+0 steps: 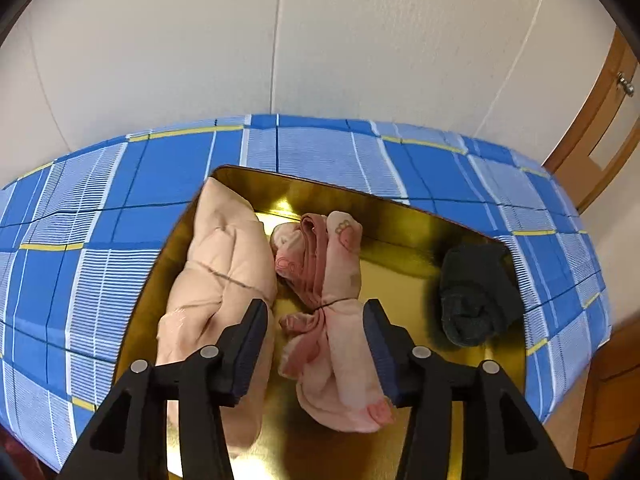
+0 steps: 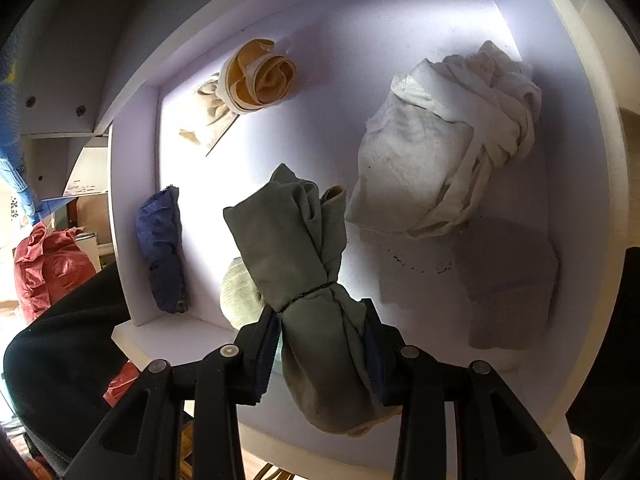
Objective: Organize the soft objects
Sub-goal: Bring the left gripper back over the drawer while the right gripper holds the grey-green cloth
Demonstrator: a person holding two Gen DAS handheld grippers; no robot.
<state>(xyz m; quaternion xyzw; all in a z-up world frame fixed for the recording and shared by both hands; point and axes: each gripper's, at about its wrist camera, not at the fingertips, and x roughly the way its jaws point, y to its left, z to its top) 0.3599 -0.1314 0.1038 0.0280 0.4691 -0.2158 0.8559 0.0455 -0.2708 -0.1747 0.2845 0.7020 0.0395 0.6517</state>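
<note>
Left tongs point(image 1: 316, 338) stand released over a gold tray point(image 1: 404, 220), jaws either side of a tied pink sock bundle point(image 1: 324, 280) without pressing it. Beside that bundle lies a peach bundle point(image 1: 216, 264); a dark sock point(image 1: 472, 296) lies apart. Right tongs point(image 2: 322, 350) are clenched on a grey-green bundle point(image 2: 296, 248) above a white drawer point(image 2: 360, 60).

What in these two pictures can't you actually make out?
- Left wrist view: the gold tray's near edge, hidden behind the left gripper.
- Right wrist view: the pale green bundle, mostly behind the grey-green roll.
- Right wrist view: the white drawer's near edge, cut off.
</note>
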